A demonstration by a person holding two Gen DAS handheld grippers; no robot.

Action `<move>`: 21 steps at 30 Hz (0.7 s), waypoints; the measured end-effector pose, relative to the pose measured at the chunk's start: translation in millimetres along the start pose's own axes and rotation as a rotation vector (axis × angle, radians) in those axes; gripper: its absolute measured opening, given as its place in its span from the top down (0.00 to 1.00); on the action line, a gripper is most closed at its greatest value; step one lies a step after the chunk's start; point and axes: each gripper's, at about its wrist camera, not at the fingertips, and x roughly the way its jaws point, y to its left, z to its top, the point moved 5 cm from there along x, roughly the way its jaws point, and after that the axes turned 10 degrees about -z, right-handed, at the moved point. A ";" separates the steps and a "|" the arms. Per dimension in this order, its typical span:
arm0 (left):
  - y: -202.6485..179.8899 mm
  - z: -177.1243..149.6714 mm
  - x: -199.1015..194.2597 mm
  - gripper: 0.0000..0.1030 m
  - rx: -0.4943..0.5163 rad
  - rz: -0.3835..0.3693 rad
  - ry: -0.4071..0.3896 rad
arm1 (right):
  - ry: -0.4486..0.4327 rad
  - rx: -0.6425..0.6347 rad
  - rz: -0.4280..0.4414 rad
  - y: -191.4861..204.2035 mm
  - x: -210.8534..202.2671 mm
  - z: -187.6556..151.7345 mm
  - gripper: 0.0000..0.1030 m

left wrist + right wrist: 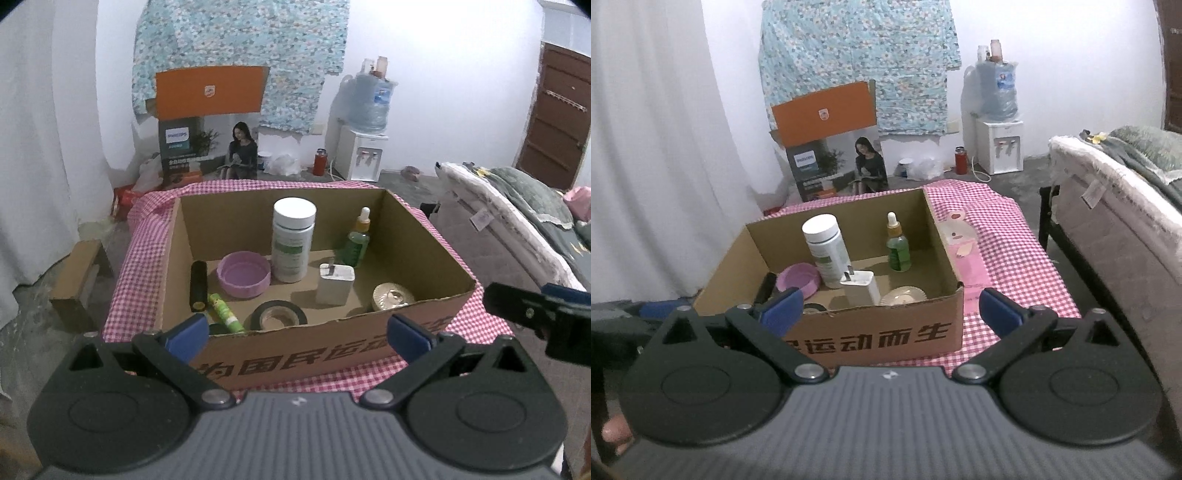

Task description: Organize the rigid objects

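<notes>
1. My left claw (299, 334) sits low in the left wrist frame, released, both blue pads spread wide with nothing between them.
2. My right claw (892, 312) is released as well, its blue pads wide apart and empty, low in the right wrist frame.
3. The cardboard box (332, 347) fills the centre of the left view and stands on the pink checked cloth (136, 266).
4. Inside it, a white bottle (293, 240) stands upright at the back centre, with a green dropper bottle (357, 240) upright to its right.
5. A purple lid (243, 275) lies left of the white bottle; a black cylinder (198, 286) and a green tube (225, 314) lie further left.
6. A white charger (335, 283) stands mid-box, a tape roll (279, 315) lies near the front wall, and a gold lid (392, 295) sits at lower right.
</notes>
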 end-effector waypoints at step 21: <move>14.7 -8.2 7.1 0.00 -0.020 0.169 0.037 | 0.055 -0.089 -0.038 8.2 30.8 -14.3 0.01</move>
